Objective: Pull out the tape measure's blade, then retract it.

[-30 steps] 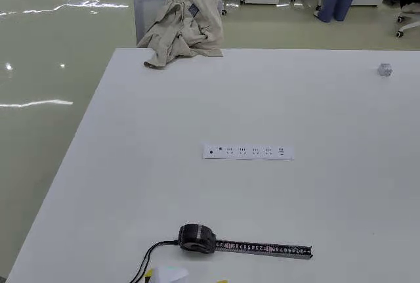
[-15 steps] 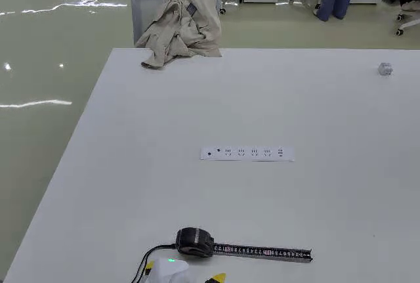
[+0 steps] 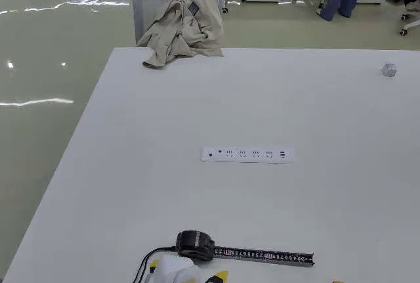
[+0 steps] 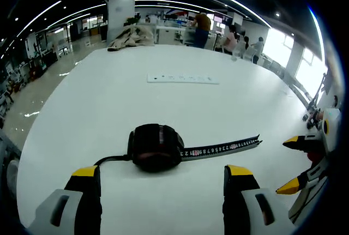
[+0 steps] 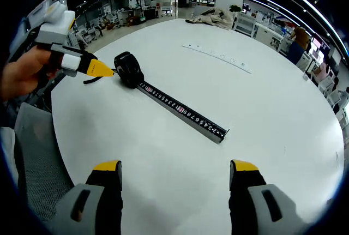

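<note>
- The tape measure (image 3: 195, 245) lies on the white table (image 3: 262, 92) near its front edge. Its blade (image 3: 266, 256) is drawn out flat to the right of the case.
- The left gripper (image 4: 162, 174) hovers just short of the case, jaws wide apart and holding nothing.
- The right gripper (image 5: 174, 165) faces the blade's tip, jaws wide and empty, clear of it.
- A power strip (image 3: 247, 154) lies mid-table, and a jacket (image 3: 182, 25) sits at the far edge.
</note>
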Tool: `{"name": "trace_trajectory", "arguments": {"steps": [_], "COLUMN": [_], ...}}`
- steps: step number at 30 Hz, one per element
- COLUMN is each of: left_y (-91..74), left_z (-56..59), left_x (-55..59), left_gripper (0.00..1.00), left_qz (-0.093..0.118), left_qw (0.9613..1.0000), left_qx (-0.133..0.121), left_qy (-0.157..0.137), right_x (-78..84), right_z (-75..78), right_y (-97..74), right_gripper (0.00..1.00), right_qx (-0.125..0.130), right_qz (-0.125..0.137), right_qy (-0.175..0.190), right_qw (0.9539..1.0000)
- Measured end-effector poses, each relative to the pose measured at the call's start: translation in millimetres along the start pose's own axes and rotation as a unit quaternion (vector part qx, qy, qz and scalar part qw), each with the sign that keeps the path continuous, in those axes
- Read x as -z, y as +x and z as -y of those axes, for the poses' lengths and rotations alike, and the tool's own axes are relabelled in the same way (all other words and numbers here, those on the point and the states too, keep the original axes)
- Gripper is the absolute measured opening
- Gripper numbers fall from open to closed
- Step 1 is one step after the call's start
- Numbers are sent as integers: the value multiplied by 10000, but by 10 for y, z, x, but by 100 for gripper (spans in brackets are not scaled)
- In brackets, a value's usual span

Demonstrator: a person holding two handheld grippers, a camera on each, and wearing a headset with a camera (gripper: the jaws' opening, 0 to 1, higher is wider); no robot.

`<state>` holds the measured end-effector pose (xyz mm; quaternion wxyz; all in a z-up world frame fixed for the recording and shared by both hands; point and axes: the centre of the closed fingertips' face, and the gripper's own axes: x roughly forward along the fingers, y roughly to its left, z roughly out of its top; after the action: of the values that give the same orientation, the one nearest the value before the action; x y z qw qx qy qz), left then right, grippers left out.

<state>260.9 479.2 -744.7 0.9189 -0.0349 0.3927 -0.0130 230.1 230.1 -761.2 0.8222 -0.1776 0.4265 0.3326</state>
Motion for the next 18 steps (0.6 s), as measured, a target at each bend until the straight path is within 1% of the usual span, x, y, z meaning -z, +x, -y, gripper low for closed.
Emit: {"name": "trace_trajectory", "arguments": {"steps": [3, 4, 9, 11, 13, 18], "left_y": [30, 45, 133, 150, 173, 225], "left_z": [-16, -21, -41, -46, -44, -53], "left_x": [2, -11, 11, 4, 0, -3], "left_gripper": [90, 90, 90, 90, 90, 90], "left_qz": [-3, 29, -52, -49, -64, -87], "left_qw": [10000, 9999, 9999, 9998, 9998, 9998], "left_qx": [-37, -40, -63, -64, -65, -91], "left_qy": [-67, -124, -150, -160, -167, -179], "right_x": [17, 11, -6, -14, -24, -8], "right_z": [33, 42, 114, 129, 127, 170], "right_y": [37, 45, 88, 106, 117, 163], "right_gripper": [83, 82, 81, 81, 81, 77], "right_qx": [-19, -39, -78, -126, -212, -279], "right_qz": [-58, -53, -54, -20, -32, -133], "right_qy": [-138, -184, -329, -396, -513, -896], "right_qw": [9999, 9998, 9994, 9991, 9985, 9955]}}
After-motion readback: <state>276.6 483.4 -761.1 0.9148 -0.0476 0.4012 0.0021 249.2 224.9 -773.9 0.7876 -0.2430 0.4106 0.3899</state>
